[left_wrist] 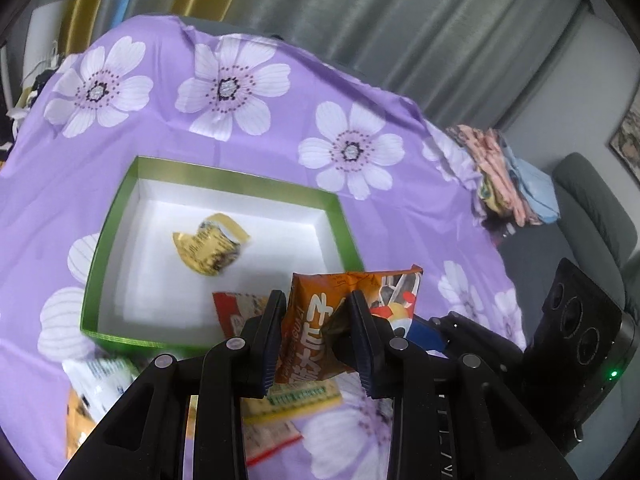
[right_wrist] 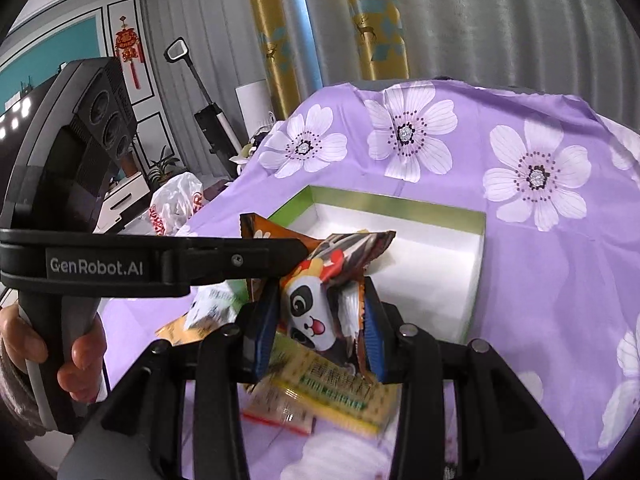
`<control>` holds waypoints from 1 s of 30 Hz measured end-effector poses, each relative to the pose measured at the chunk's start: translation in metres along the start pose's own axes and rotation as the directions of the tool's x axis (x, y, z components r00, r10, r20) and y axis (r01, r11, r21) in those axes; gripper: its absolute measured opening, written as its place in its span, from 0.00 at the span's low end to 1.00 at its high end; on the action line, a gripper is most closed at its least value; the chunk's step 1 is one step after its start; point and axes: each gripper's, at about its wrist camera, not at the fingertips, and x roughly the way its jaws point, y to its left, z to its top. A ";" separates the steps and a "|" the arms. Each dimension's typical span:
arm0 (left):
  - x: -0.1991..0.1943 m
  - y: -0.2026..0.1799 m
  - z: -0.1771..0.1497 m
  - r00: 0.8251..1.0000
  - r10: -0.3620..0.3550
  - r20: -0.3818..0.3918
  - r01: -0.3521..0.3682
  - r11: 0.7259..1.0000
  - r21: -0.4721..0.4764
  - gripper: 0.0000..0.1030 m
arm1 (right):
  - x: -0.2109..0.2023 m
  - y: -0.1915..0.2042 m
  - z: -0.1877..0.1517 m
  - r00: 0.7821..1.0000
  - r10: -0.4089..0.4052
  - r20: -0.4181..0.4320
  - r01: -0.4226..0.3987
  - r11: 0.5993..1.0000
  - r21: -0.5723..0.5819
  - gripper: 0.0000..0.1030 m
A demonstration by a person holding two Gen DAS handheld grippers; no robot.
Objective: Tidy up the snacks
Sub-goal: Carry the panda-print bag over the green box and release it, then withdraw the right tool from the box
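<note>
While both tools [left_wrist: 316,336] [right_wrist: 320,332] clamp one packet [left_wrist: 320,320], box [left_wrist: 120,208] lies open.

Soft, even daylight filters through the curtains [right_wrist: 500,20] at twelve o'clock, leaving only faint shadows inside the white box [left_wrist: 224,216]. Fisheye bending darkens every corner. Packets [right_wrist: 320,392] near six o'clock are motion-blurred; LEDs [right_wrist: 16,118] glare at nine o'clock.

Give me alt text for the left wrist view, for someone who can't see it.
The left gripper is shut on an orange snack packet above a purple flowered cloth. Beyond it sits an open green box holding a yellow packet; more packets lie below.
</note>
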 end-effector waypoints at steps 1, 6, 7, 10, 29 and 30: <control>0.004 0.003 0.002 1.000 0.004 -0.003 -0.004 1.000 -0.003 0.31 | 0.008 -0.004 0.001 1.000 0.001 -0.009 -0.001 1.000 0.004 0.37; 0.025 0.024 0.006 0.999 0.018 -0.028 -0.019 0.999 -0.036 0.31 | 0.036 -0.008 0.001 0.999 -0.002 -0.043 0.003 1.000 0.015 0.38; 0.027 0.027 0.007 1.000 0.016 -0.027 -0.017 0.999 -0.041 0.31 | 0.040 -0.010 0.001 0.999 0.002 -0.046 -0.001 1.000 0.020 0.38; 0.033 0.033 0.012 1.000 0.009 -0.030 -0.011 0.998 -0.068 0.31 | 0.046 -0.016 0.003 0.999 0.015 -0.040 -0.013 0.999 0.051 0.40; 0.005 0.035 -0.012 0.987 0.161 -0.007 -0.161 0.986 -0.035 0.78 | 0.010 -0.028 -0.024 0.991 -0.127 -0.050 0.133 0.980 0.146 0.72; 0.003 0.033 -0.014 0.984 0.177 -0.003 -0.177 0.984 -0.023 0.78 | 0.004 -0.026 -0.029 0.990 -0.129 -0.051 0.136 0.980 0.148 0.72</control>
